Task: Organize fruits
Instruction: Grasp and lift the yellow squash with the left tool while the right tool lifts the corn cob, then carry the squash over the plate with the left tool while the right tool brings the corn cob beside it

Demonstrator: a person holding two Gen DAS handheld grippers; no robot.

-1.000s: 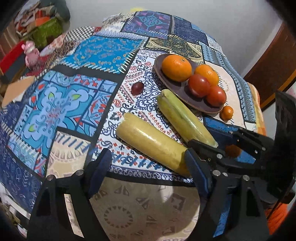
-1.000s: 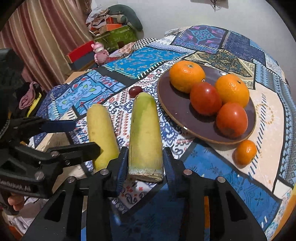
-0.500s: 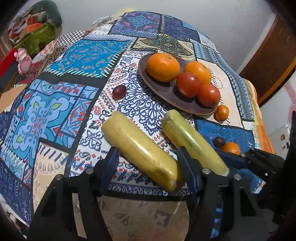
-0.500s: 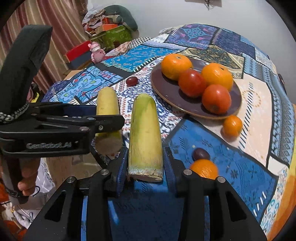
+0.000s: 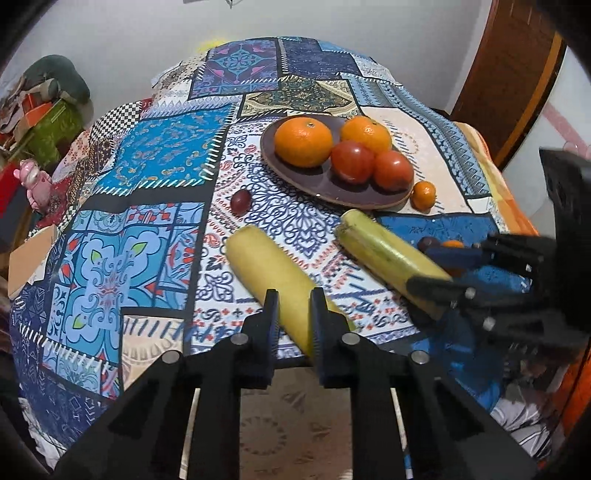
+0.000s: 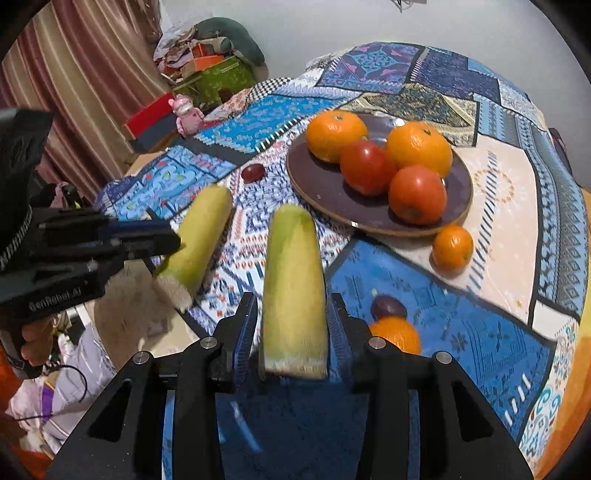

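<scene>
Near the brown plate (image 5: 295, 177), the left tongs (image 5: 291, 321) clamp the yellow cob (image 5: 273, 273) while the right tongs (image 6: 291, 325) grip the greener cob (image 6: 293, 280).

A plain white wall (image 5: 332, 18) backs the room; reddish curtains (image 6: 74, 74) hang on one side (clutter (image 6: 207, 62) piled nearby), a wooden door (image 5: 517, 74) opposite.

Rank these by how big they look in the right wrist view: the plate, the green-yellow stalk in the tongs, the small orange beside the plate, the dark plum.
1. plate, though the green-yellow stalk rivals it only by nearness
2. small orange
3. dark plum
</scene>
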